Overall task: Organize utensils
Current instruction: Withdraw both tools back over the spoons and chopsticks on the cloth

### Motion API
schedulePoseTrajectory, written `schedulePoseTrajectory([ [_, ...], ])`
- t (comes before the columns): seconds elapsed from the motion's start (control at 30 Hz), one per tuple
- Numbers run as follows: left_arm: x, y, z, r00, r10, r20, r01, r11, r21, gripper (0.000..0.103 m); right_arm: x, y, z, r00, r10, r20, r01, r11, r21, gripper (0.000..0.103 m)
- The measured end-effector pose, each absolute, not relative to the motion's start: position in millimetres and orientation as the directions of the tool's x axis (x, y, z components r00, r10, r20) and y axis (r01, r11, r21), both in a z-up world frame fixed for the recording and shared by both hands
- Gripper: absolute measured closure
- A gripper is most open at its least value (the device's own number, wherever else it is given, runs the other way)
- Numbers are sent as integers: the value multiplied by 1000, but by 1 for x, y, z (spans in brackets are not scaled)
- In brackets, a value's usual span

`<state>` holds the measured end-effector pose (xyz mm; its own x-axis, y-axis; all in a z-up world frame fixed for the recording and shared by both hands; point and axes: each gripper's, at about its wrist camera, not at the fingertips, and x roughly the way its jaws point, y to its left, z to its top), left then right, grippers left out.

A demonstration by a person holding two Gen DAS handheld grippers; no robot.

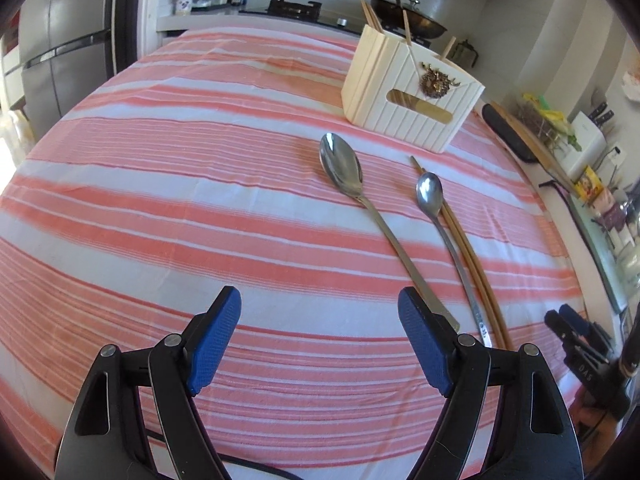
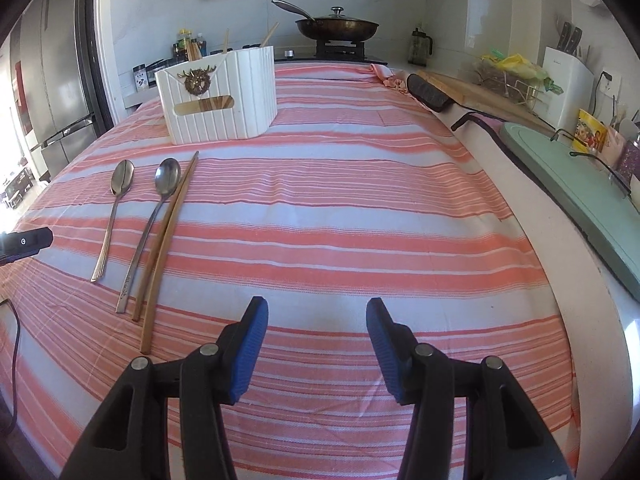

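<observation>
A large metal spoon (image 1: 344, 168) (image 2: 120, 184), a smaller metal spoon (image 1: 432, 196) (image 2: 166, 180) and a pair of wooden chopsticks (image 1: 476, 264) (image 2: 168, 232) lie side by side on the striped cloth. Behind them stands a white ribbed utensil holder (image 1: 412, 92) (image 2: 218, 92) with chopsticks sticking out. My left gripper (image 1: 320, 312) is open and empty, its right finger just beside the large spoon's handle end. My right gripper (image 2: 316, 320) is open and empty, to the right of the chopsticks.
The table carries a pink and white striped cloth (image 1: 200, 200) (image 2: 360, 208). A counter on the right holds a cutting board (image 2: 472, 92), a knife block (image 2: 566, 76) and a green tray (image 2: 572, 184). A stove with a lidded pan (image 2: 338, 26) stands behind.
</observation>
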<state>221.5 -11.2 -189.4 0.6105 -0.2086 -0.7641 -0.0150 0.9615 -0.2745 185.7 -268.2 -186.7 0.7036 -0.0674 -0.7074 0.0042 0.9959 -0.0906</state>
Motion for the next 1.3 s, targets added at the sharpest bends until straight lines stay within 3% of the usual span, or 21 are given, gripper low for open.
schedulePoseTrajectory([
  [1.3, 221, -7, -199, 601, -178, -779, -55, 963, -263, 21, 182, -269, -188, 714, -71, -697, 22, 997, -78, 51],
])
